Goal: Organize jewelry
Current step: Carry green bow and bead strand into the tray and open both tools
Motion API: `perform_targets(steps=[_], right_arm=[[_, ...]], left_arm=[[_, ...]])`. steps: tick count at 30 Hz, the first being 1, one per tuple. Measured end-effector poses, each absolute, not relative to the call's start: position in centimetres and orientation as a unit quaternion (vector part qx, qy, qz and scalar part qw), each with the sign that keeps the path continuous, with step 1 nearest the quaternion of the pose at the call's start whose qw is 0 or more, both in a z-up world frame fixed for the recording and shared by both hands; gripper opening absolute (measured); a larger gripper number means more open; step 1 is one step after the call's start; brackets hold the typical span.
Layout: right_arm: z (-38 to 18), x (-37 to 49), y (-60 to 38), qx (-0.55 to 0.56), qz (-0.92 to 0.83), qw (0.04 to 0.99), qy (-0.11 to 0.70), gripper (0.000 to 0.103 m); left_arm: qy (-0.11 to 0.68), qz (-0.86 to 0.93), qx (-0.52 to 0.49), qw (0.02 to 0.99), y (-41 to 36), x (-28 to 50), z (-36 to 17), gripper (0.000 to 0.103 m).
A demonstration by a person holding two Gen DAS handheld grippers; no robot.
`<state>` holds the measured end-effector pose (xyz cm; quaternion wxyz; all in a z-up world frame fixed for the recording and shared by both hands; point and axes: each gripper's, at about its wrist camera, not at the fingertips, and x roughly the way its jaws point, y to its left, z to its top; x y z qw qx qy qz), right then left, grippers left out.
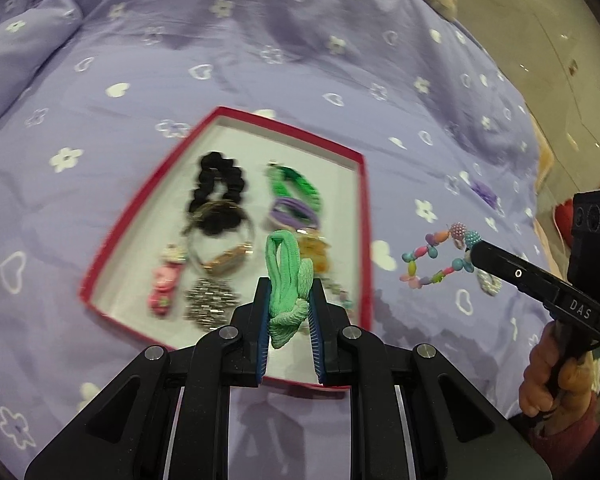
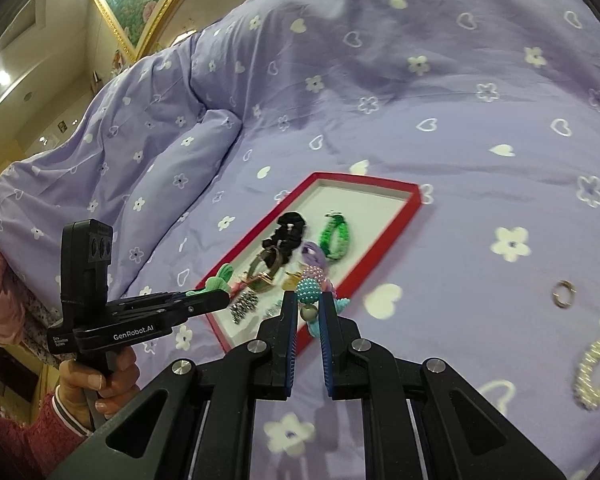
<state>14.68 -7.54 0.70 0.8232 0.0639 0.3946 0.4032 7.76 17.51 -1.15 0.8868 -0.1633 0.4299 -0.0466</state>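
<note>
Mint-green hair tie [image 1: 286, 280] pinched in the left gripper [image 1: 288, 292] and beaded bracelet [image 1: 436, 258] clamped in the right gripper [image 2: 309, 312] both hang near the red tray [image 1: 366, 216] (already half filled), so the next move is probably lowering each into free space.

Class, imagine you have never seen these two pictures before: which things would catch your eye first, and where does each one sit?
First, the mint green hair tie pinched in the left gripper above the red-rimmed tray of hair ties and trinkets on the purple bedspread. Next, the colourful bead bracelet dangling from the right gripper, beside the tray. A pearly ring lies alone on the bedspread, right of the tray.
</note>
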Motion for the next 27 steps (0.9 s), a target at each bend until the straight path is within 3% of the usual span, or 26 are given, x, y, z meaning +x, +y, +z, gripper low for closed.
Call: perform_targets(steps=[14, 27], right_arm=[[-1.2, 15.6, 0.7, 0.047, 0.445, 0.793, 0.413, 0.010], [-4.8, 17.7, -0.4, 0.046, 0.405, 0.793, 0.453, 0.010]], left_arm=[[0.447, 0.010, -0.167, 0.879, 21.5, 8.5, -3.4, 0.015], [0.472, 0.017, -0.157, 0.867, 21.0, 9.9, -5.6, 0.016]])
